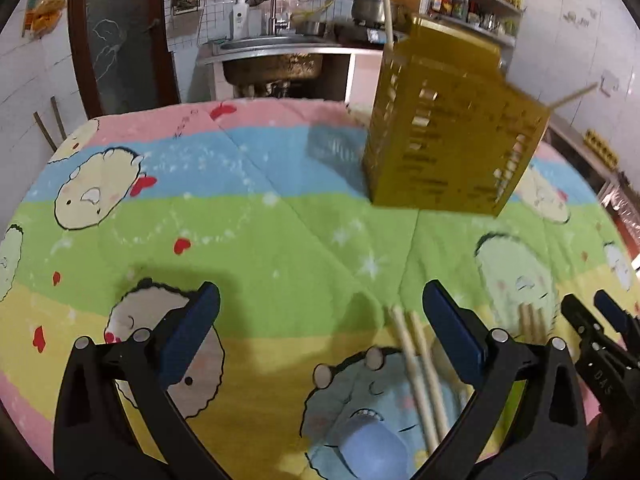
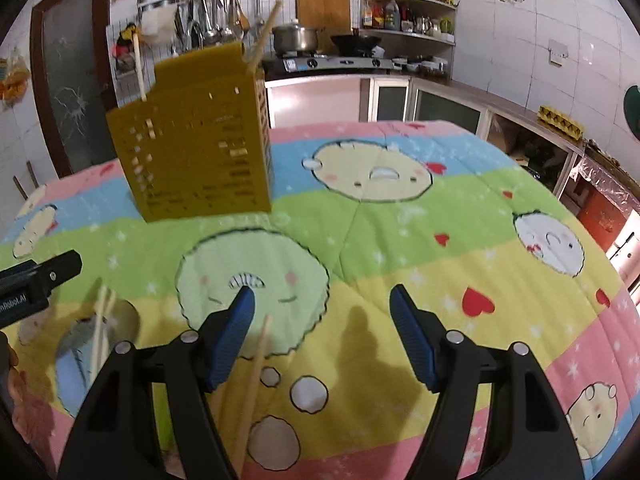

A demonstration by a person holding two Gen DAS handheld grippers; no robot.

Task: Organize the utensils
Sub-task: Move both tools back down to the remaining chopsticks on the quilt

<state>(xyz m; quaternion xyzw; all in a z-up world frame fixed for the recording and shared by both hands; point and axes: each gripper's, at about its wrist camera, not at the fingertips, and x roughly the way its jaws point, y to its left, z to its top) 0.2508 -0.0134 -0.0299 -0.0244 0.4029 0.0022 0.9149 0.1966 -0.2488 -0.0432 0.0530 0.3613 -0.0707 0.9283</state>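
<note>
A yellow slotted utensil holder (image 1: 452, 128) stands on the cartoon-print cloth at the far side, with two chopsticks (image 1: 387, 4) sticking out of it; it also shows in the right wrist view (image 2: 200, 136). A pair of loose chopsticks (image 1: 420, 372) lies on the cloth just inside my left gripper's right finger. Another chopstick (image 2: 254, 388) lies beside my right gripper's left finger. My left gripper (image 1: 320, 312) is open and empty. My right gripper (image 2: 322, 316) is open and empty; it shows at the right edge of the left wrist view (image 1: 592, 312).
The table is covered with a striped cartoon cloth (image 2: 400, 240). Behind it are a sink (image 1: 276, 56), a stove with a pot (image 2: 296, 38), shelves with bottles (image 2: 404, 16) and a dark door (image 2: 64, 80). More chopsticks (image 2: 100, 328) lie at the left in the right wrist view.
</note>
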